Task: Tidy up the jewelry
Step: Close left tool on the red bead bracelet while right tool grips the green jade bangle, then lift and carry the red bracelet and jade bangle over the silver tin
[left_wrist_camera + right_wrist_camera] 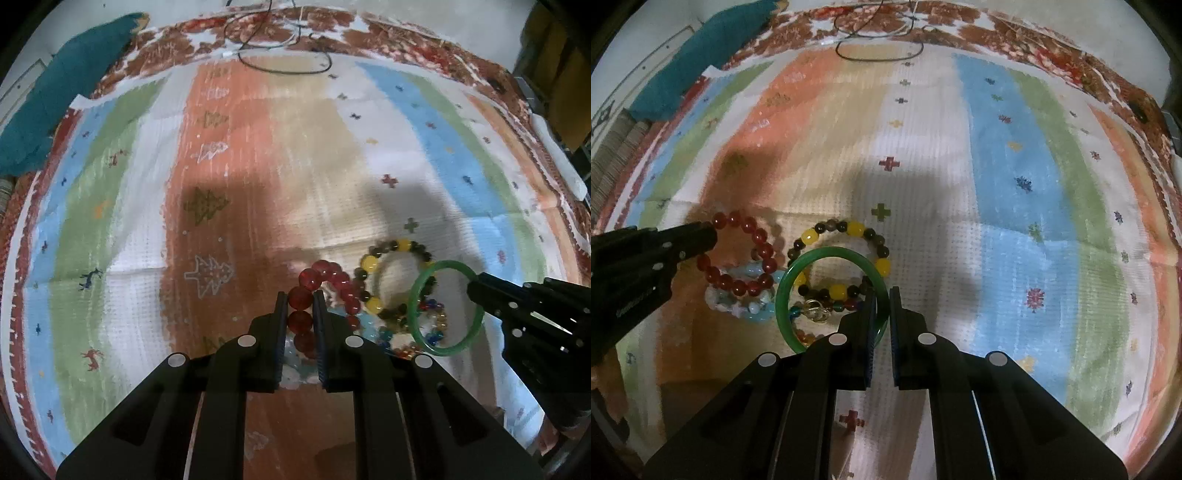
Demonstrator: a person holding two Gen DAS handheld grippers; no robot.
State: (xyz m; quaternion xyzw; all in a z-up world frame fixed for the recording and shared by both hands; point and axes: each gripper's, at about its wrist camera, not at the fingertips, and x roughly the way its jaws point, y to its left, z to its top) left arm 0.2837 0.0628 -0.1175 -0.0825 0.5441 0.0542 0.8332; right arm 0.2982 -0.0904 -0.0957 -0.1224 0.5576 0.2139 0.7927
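In the left wrist view my left gripper (300,299) is shut on a red bead bracelet (310,277), whose loop rises beyond the fingertips. To its right my right gripper (474,290) grips a green bangle (415,299) by its rim. The right wrist view shows the same: my right gripper (882,295) is shut on the green bangle (827,253), and my left gripper (711,232) holds the red bead bracelet (769,264). A yellow and dark bead bracelet (855,227), a pale blue bracelet (757,312) and a small multicoloured bead bracelet (816,310) lie on the cloth beneath.
A striped cloth (406,110) with small tree and cross motifs covers the surface. A teal cloth (74,85) lies at the far left edge. A black cable (284,70) loops at the far edge. A white object (557,155) lies along the right edge.
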